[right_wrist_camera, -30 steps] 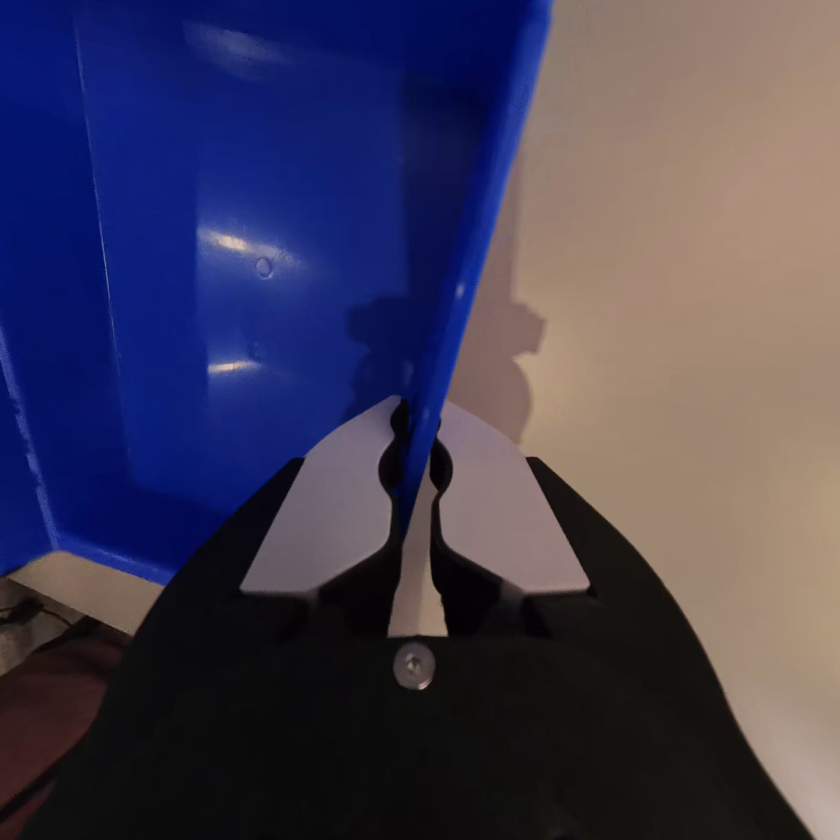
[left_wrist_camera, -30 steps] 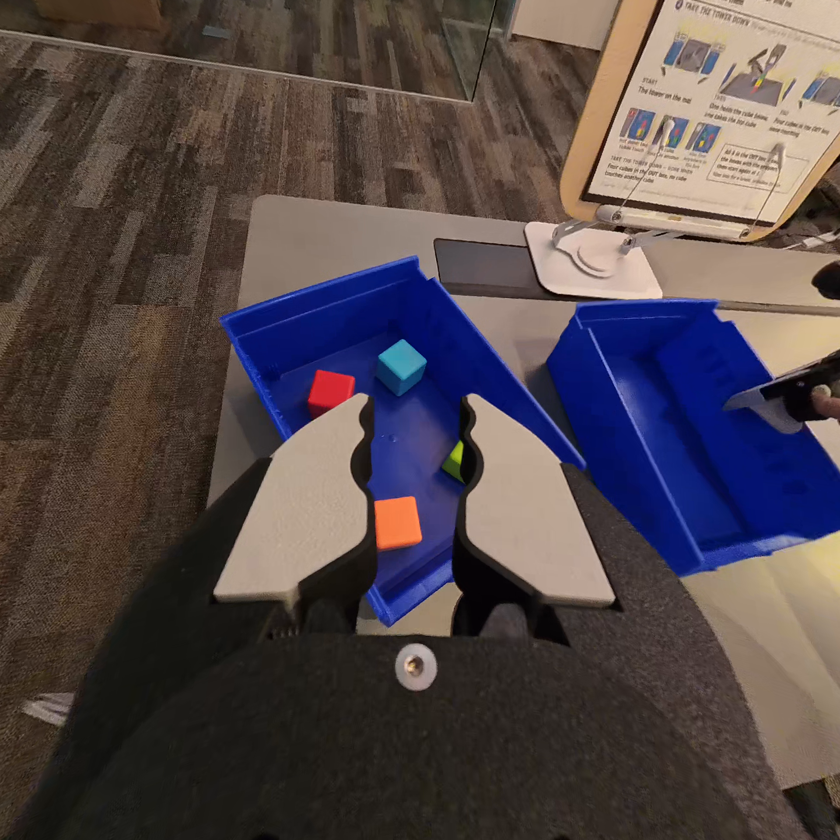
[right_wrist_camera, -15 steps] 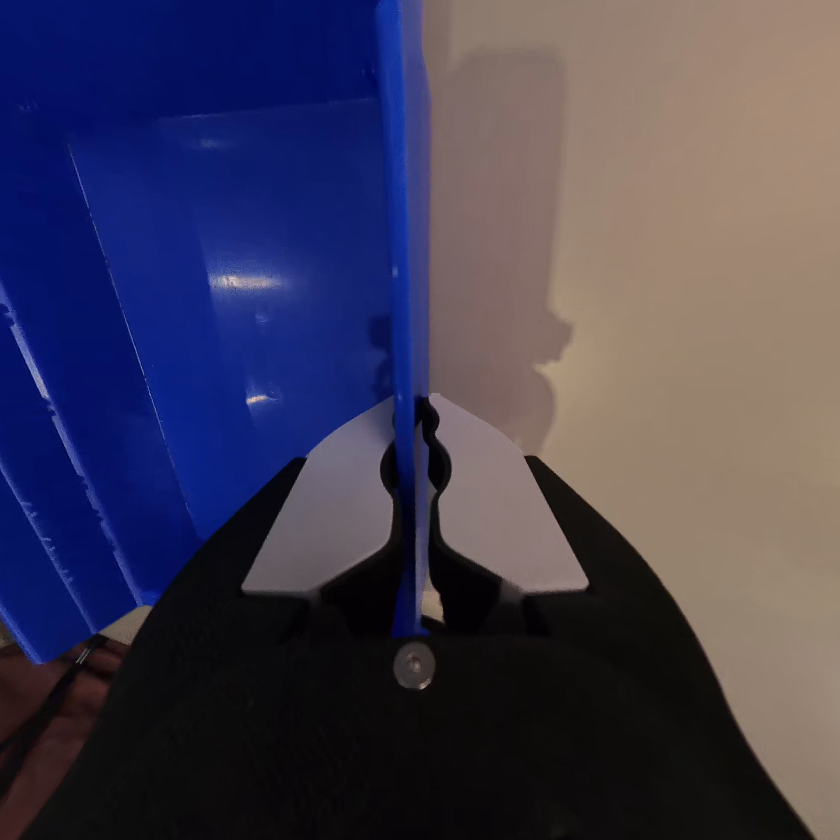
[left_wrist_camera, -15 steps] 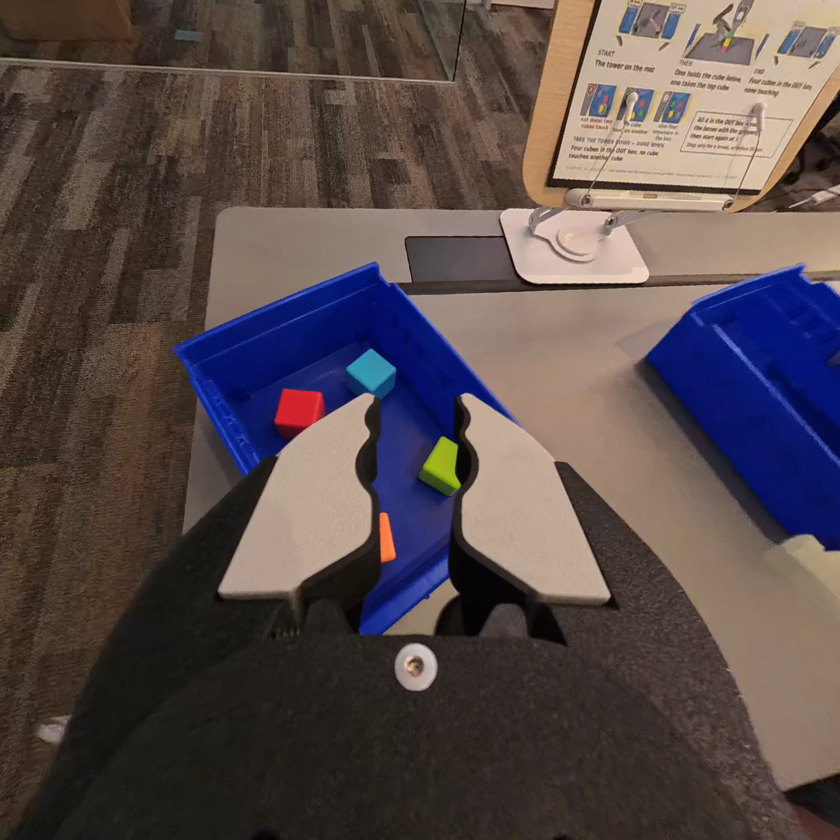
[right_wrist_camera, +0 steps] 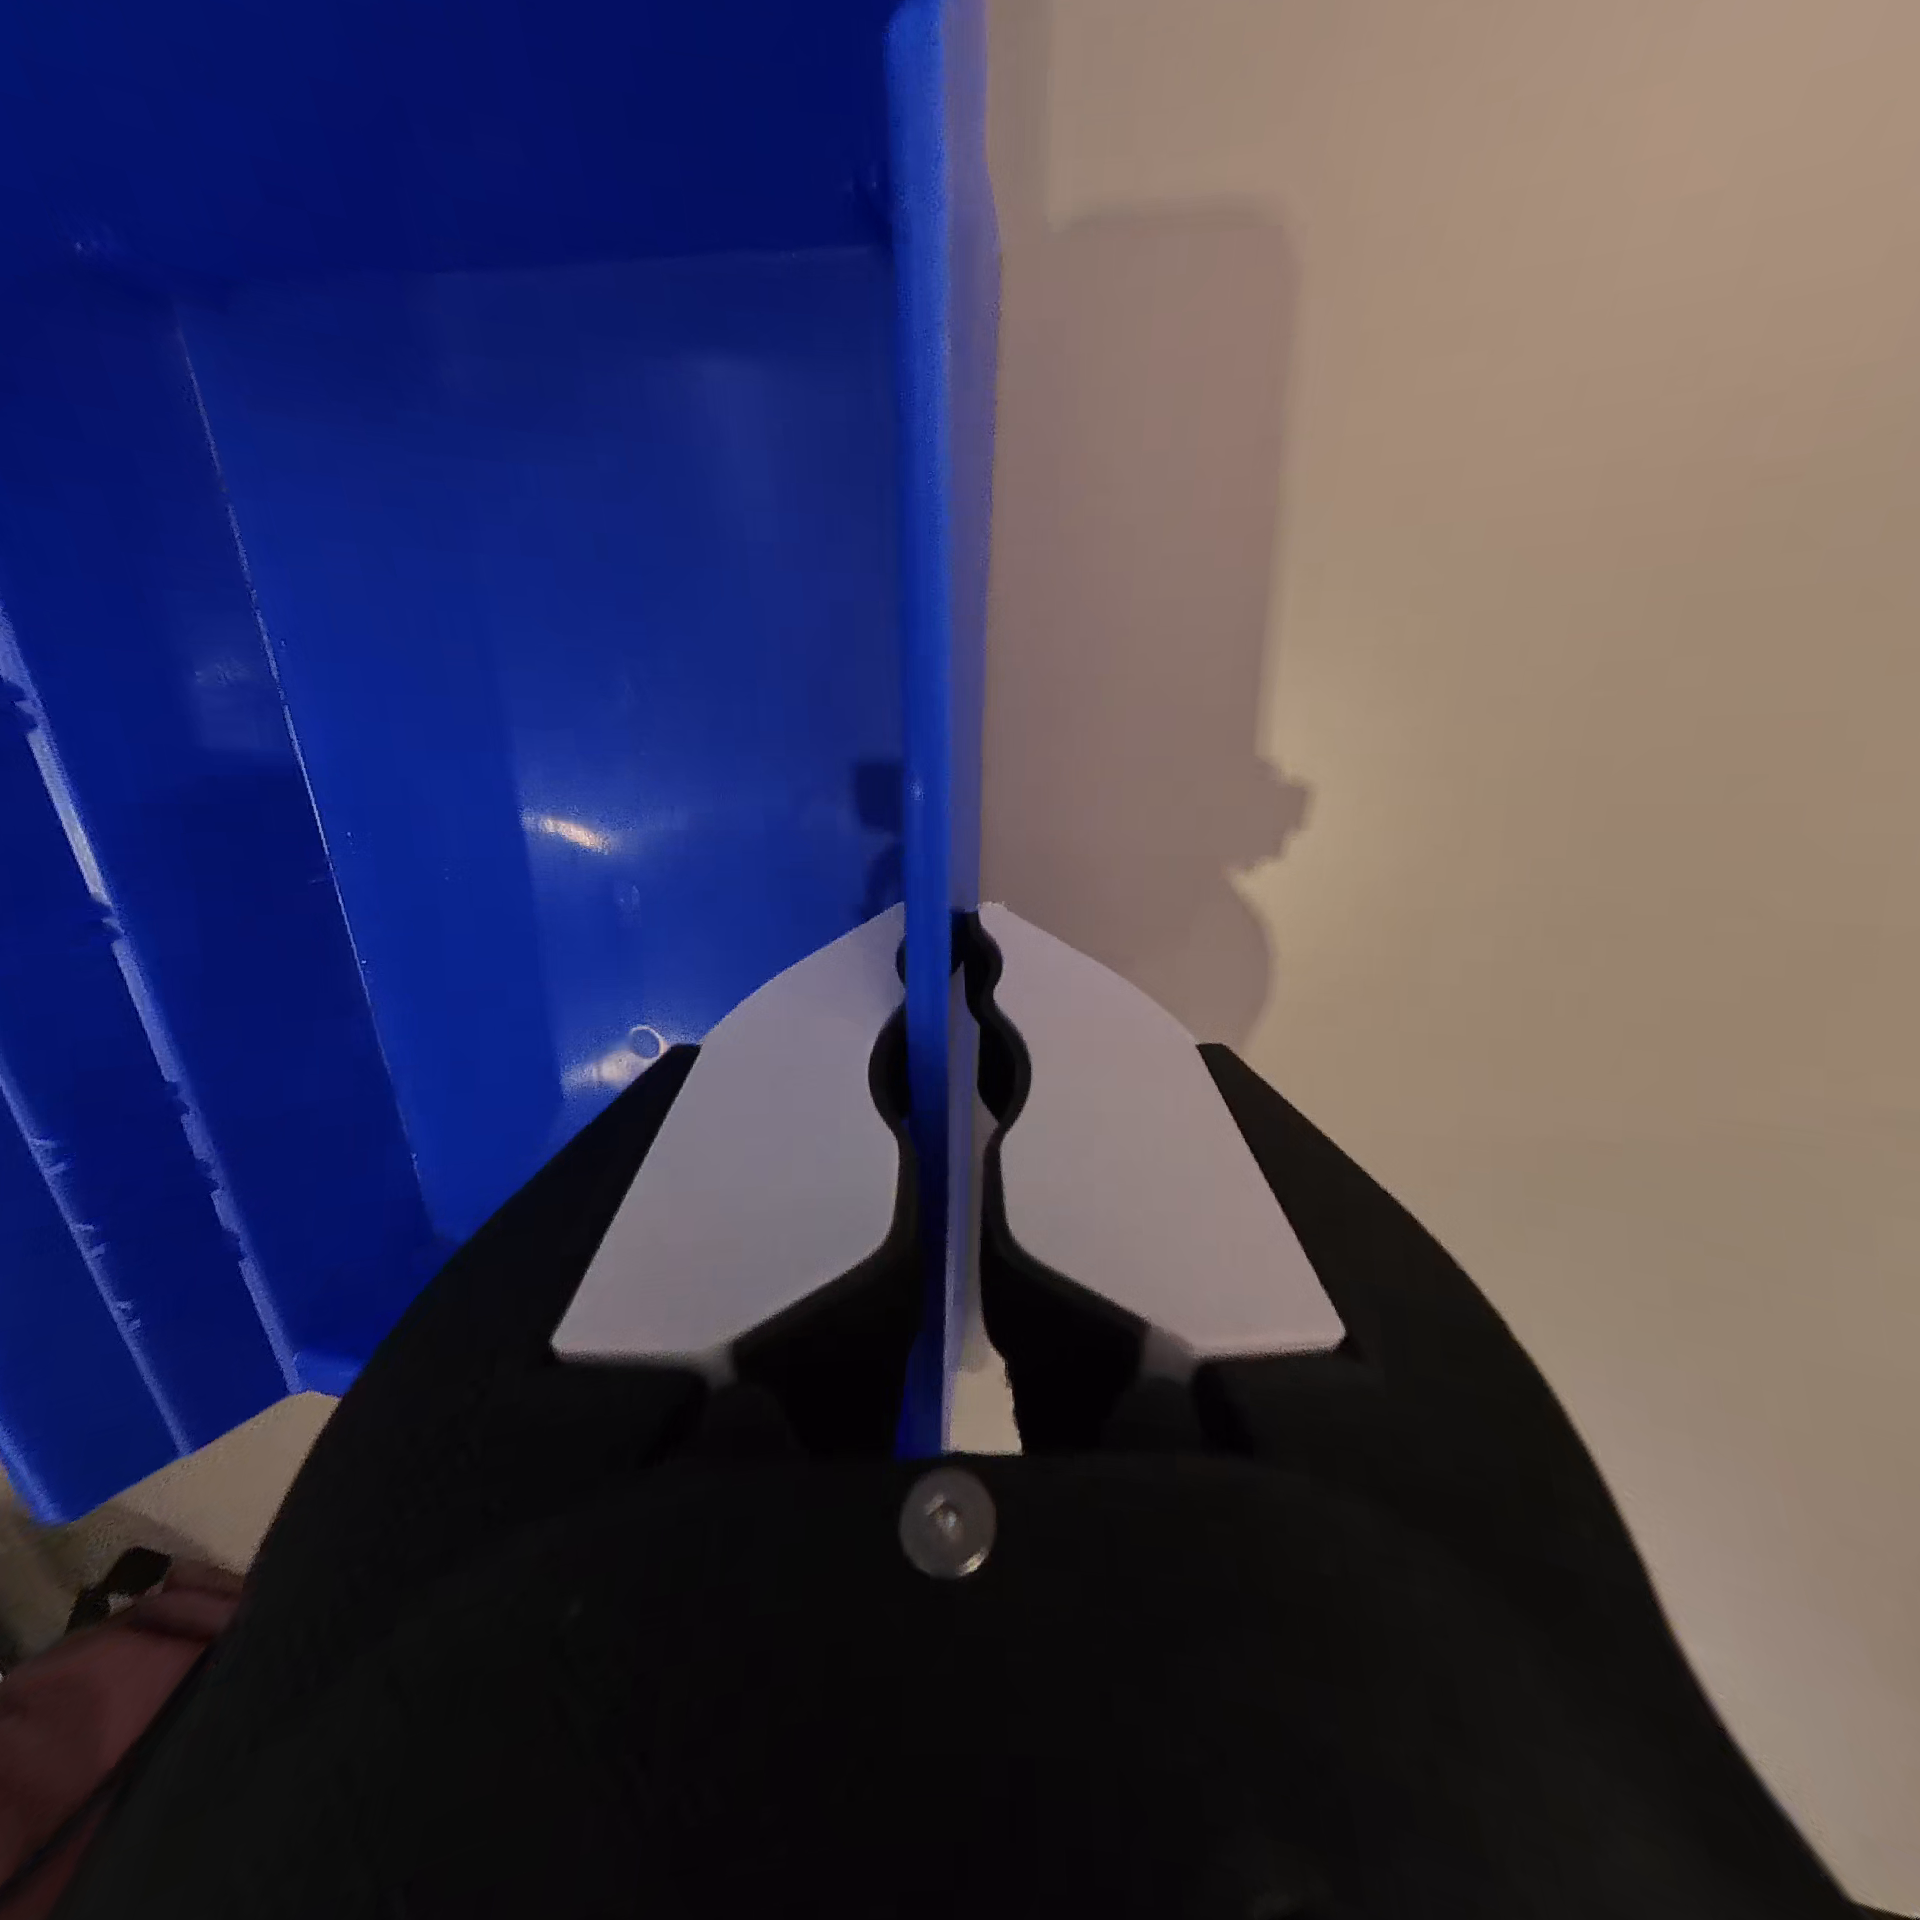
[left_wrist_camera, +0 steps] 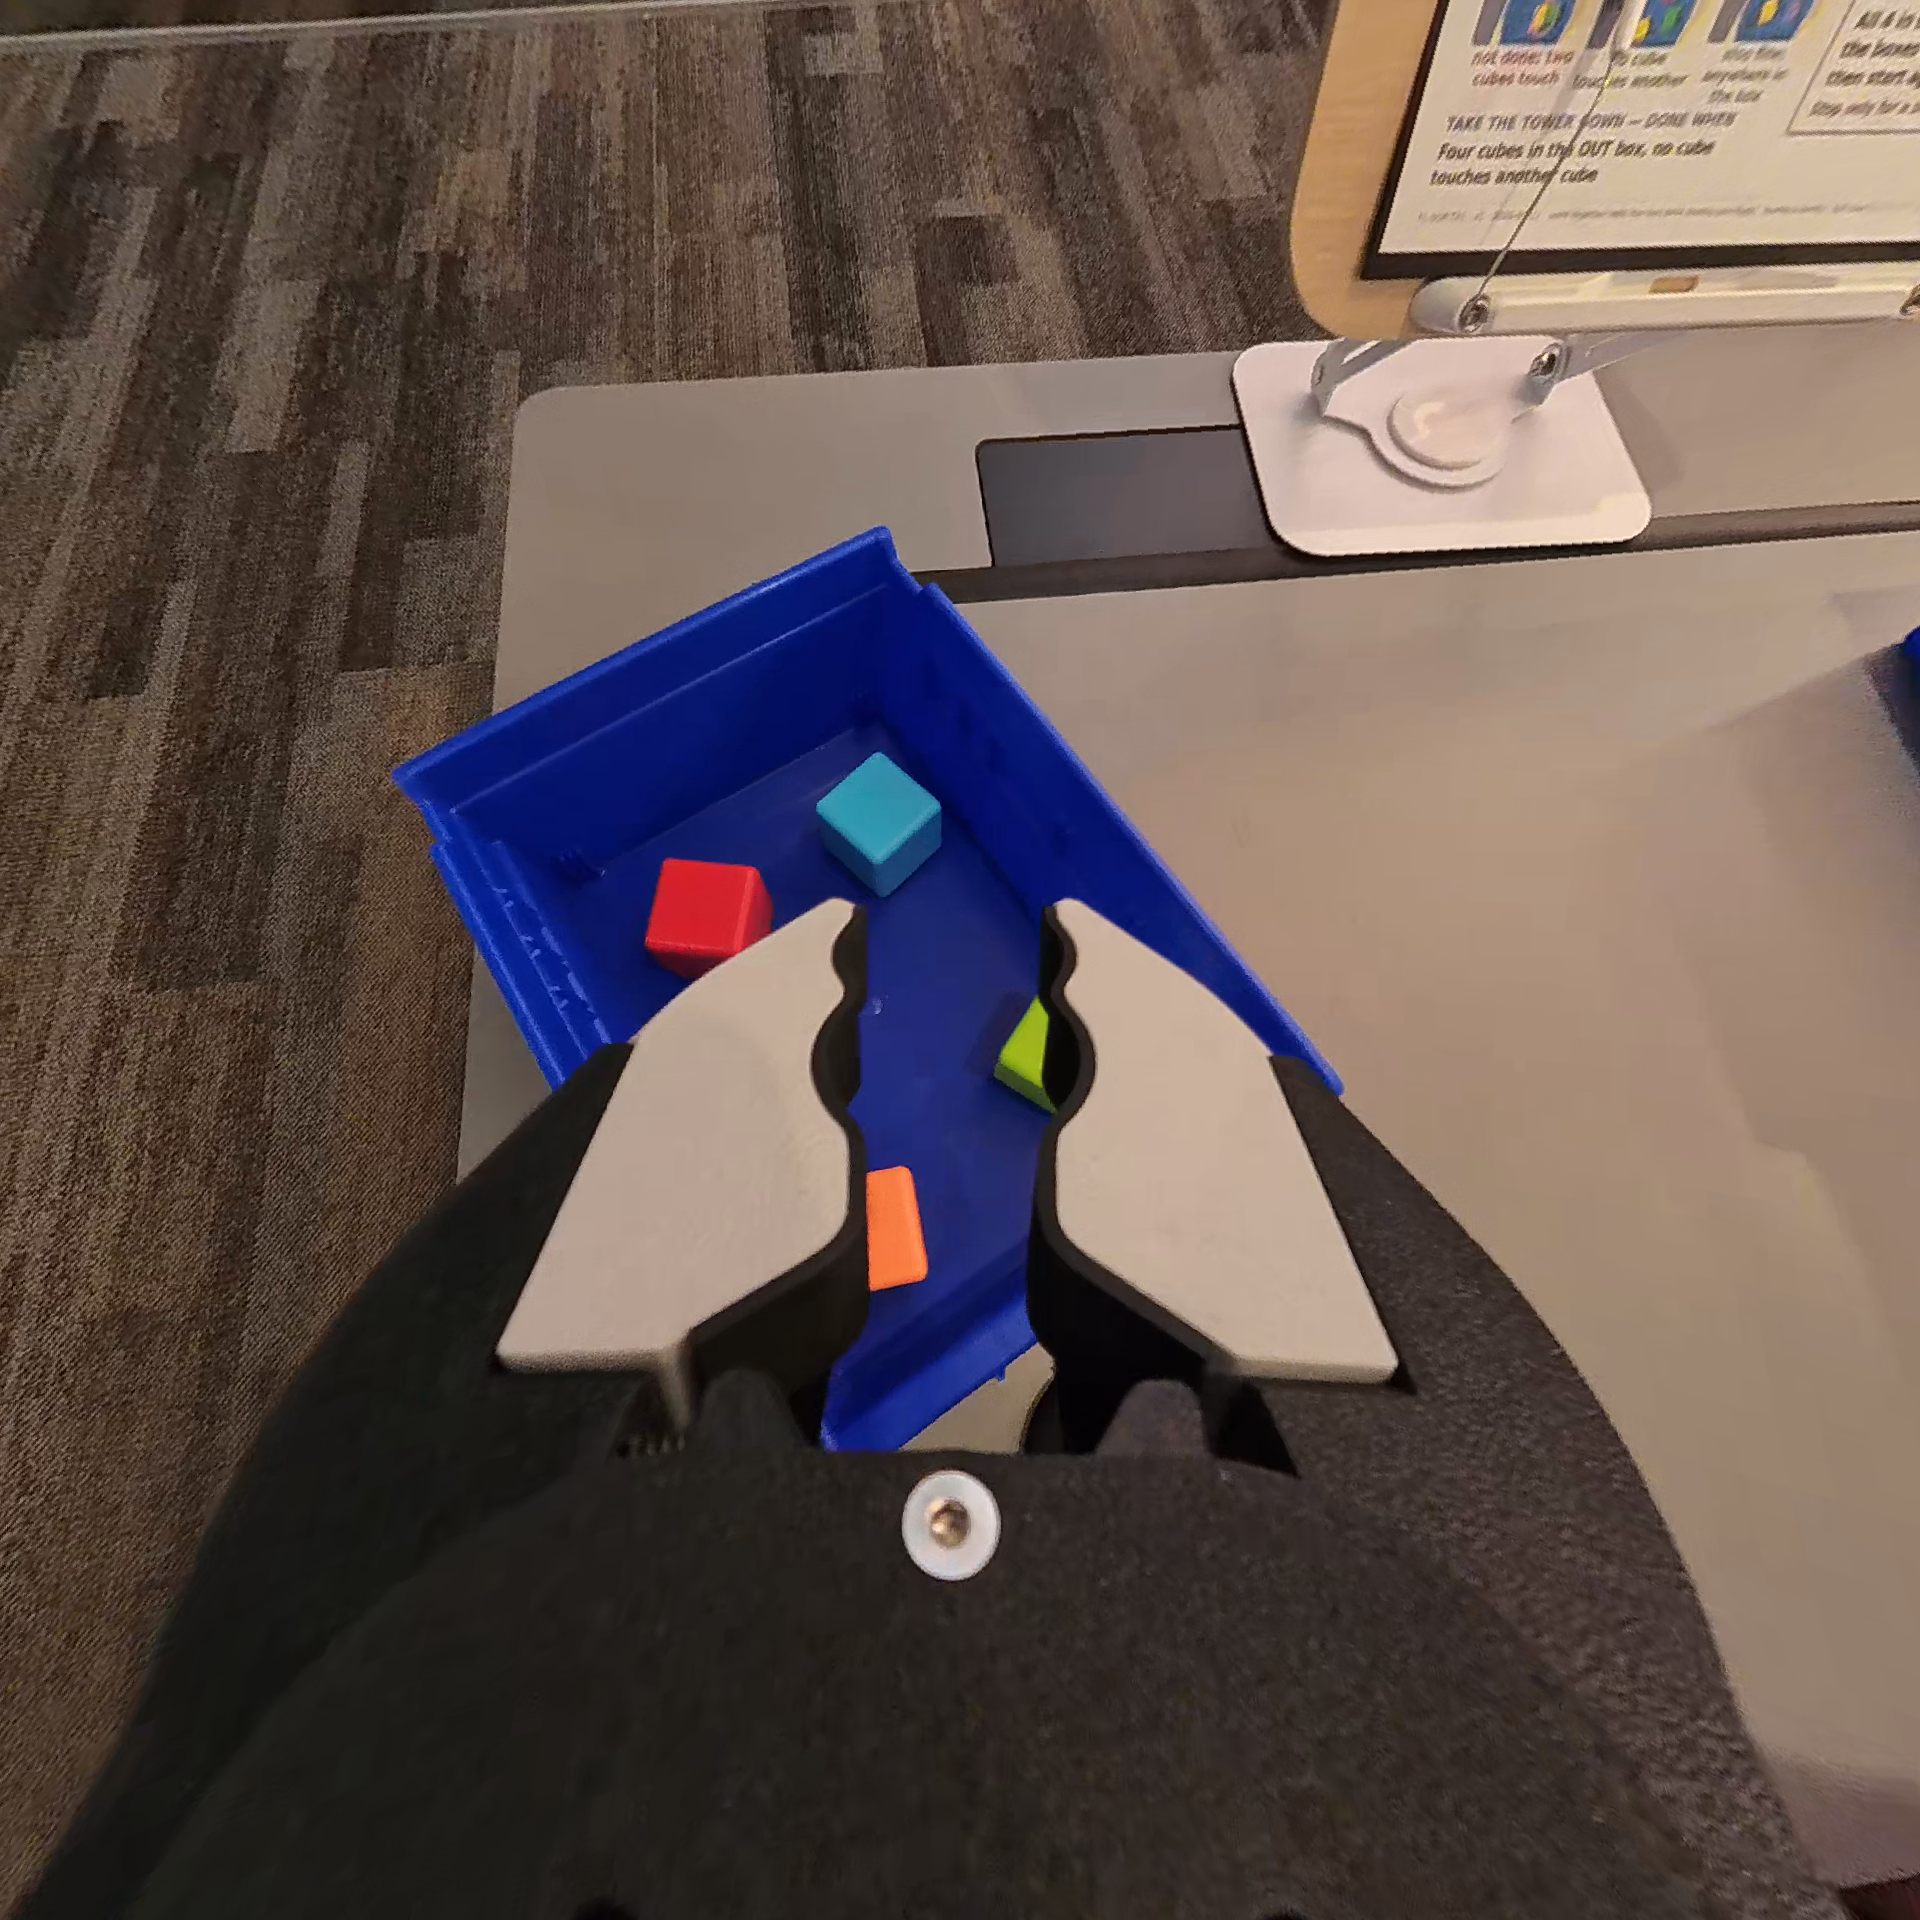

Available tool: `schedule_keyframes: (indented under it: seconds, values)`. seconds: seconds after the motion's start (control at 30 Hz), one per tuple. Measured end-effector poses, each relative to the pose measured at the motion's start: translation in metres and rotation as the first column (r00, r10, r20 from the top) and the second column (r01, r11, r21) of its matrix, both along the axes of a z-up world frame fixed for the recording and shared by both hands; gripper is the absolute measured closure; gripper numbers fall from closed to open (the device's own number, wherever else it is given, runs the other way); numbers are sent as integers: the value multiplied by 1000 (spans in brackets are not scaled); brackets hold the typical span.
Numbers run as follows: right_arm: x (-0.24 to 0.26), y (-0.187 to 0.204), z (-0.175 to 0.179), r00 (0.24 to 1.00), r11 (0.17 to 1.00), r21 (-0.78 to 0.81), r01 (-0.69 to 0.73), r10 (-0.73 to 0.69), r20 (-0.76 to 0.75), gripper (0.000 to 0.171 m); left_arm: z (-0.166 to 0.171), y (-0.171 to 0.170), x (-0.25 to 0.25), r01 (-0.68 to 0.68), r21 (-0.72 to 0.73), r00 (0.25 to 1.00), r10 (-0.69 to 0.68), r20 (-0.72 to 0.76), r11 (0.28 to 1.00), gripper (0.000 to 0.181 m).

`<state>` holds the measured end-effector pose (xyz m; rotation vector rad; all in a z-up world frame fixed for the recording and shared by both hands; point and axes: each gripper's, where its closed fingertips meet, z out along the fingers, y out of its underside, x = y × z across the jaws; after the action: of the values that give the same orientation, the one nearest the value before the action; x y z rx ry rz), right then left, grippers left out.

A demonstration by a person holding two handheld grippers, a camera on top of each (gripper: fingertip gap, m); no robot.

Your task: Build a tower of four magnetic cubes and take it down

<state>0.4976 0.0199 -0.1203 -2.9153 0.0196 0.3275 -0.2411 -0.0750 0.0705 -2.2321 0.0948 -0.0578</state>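
So the left gripper (left_wrist_camera: 948, 914) hangs over the blue bin (left_wrist_camera: 665, 707) on the grey table (left_wrist_camera: 1455, 935), jaws apart with nothing between them. All four cubes sit loose in that bin, none touching: red cube (left_wrist_camera: 707, 914), teal cube (left_wrist_camera: 879, 821), green cube (left_wrist_camera: 1023, 1055), orange cube (left_wrist_camera: 896, 1226). Meanwhile the right gripper (right_wrist_camera: 940, 914) is clamped on the side wall of a second blue bin (right_wrist_camera: 520, 623).
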Motion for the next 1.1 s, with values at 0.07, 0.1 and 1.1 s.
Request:
schedule_keyframes:
  seconds: [0.07, 0.1, 1.1]
  values:
    - [5, 0, 0, 999, 999, 20, 31, -31, -8, 164, -2, 1, -5, -16, -9, 1000, 16, -12, 1000, 150]
    - [5, 0, 0, 999, 999, 31, 45, -44, -17, 163, -4, 1, -9, -26, -13, 999, 26, -19, 1000, 149]
    - [-53, -8, 166, 994, 758, 651, -36, -43, 105, 116, -181, 12, -118, -232, -563, 970, 230, -76, 793, 172]
